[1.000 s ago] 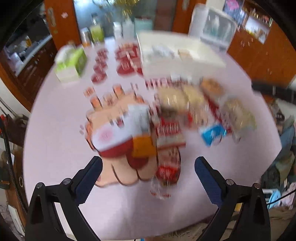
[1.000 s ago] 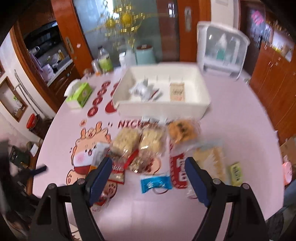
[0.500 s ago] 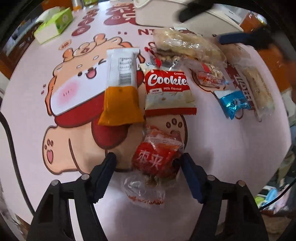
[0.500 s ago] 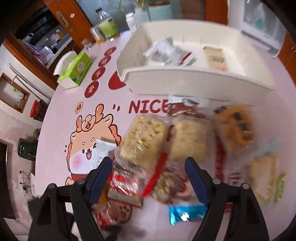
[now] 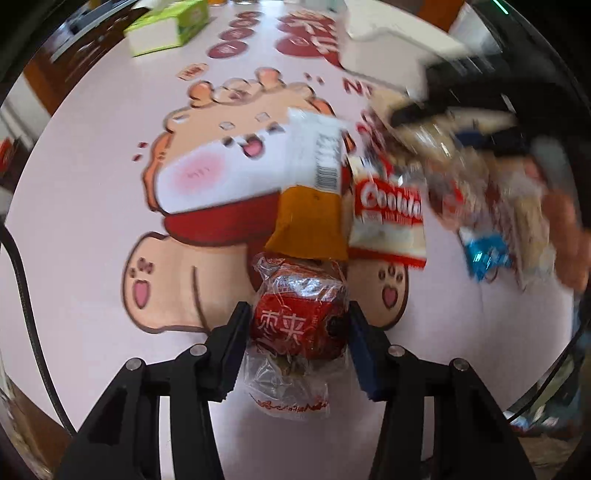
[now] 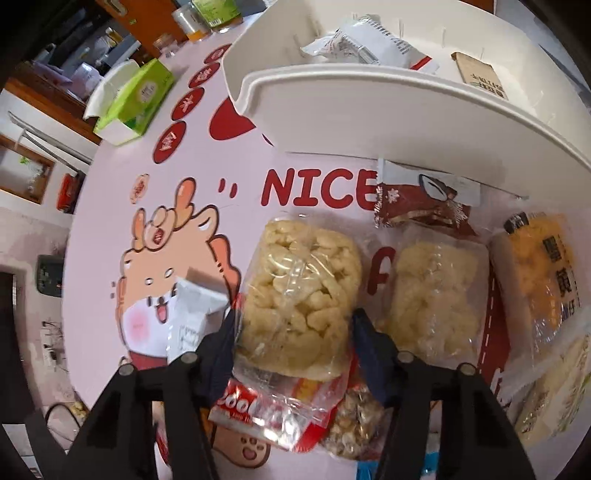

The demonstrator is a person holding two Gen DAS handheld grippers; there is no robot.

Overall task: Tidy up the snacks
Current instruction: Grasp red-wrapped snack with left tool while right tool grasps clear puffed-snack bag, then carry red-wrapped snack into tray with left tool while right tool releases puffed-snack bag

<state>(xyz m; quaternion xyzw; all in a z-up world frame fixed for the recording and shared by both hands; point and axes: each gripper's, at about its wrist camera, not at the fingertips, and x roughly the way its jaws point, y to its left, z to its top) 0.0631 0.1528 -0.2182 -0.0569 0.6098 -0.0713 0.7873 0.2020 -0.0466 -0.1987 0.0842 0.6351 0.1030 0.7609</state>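
My left gripper (image 5: 297,334) is shut on a red snack in clear wrap (image 5: 299,325) that lies on the pink table. An orange-and-white packet (image 5: 310,206) and a Cookie packet (image 5: 388,218) lie just beyond it. My right gripper (image 6: 291,339) is closed around a clear bag of pale puffed snack (image 6: 299,295), the pads touching its sides. A second puffed bag (image 6: 436,295), a brown packet (image 6: 424,210) and a yellow packet (image 6: 543,266) lie to its right. The white tray (image 6: 369,96) behind holds a few packets.
A green tissue box (image 6: 133,99) stands at the far left, also in the left wrist view (image 5: 170,26). Bottles (image 6: 214,11) stand behind it. A blue wrapped sweet (image 5: 484,254) lies right of the Cookie packet. The right gripper (image 5: 461,96) shows blurred at upper right.
Both grippers moved down to the table and narrowed. The left closed on the red snack; the right closed around the puffed snack bag.
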